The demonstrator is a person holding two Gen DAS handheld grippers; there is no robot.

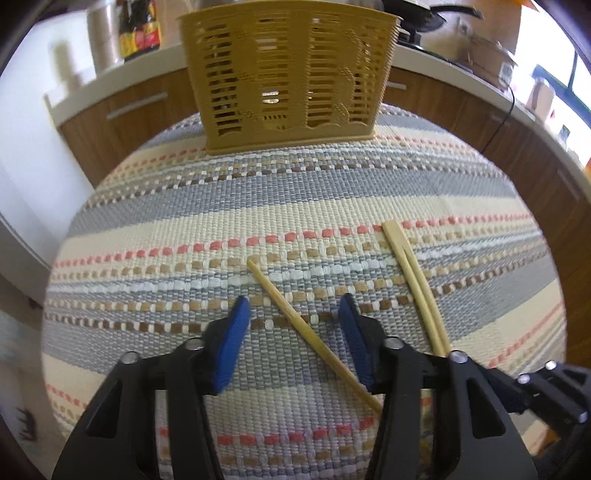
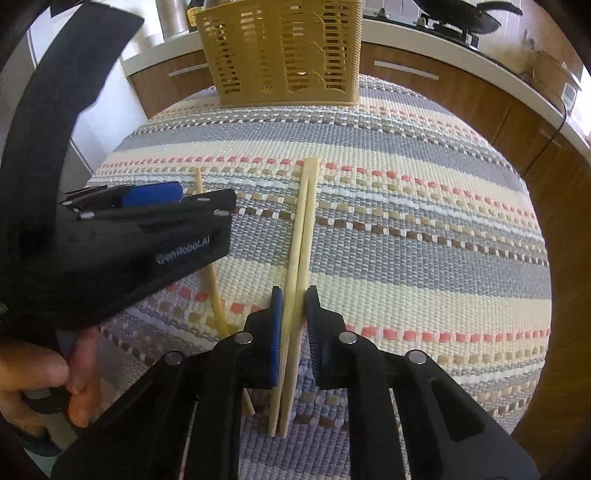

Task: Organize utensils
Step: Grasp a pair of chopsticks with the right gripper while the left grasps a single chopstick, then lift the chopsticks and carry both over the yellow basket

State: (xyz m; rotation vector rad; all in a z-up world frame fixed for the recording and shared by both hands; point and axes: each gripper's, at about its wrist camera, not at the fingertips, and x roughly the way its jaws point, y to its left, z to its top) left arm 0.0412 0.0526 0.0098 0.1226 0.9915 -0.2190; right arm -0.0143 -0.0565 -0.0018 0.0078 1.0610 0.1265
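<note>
A single bamboo chopstick [image 1: 314, 339] lies slantwise on the striped woven cloth [image 1: 258, 192]. My left gripper [image 1: 294, 306] hangs low over it, blue pads apart, one on each side and neither touching, so it is open. Just to the right lies a pale pair of chopsticks [image 1: 413, 280]. In the right wrist view my right gripper [image 2: 294, 295] is shut on that pair [image 2: 304, 221], pads pressed against both sticks near their thin ends. The left gripper [image 2: 192, 195] shows there at the left, over the single chopstick [image 2: 216, 295], with a person's hand [image 2: 37, 373] on its handle.
A tan slotted plastic basket [image 1: 288, 74] stands upright at the far edge of the cloth, also seen as the basket [image 2: 284, 51] straight ahead. Behind it runs a white counter over brown cabinets [image 1: 140, 107], with a dark bottle [image 1: 138, 33] and a pan [image 2: 465, 14].
</note>
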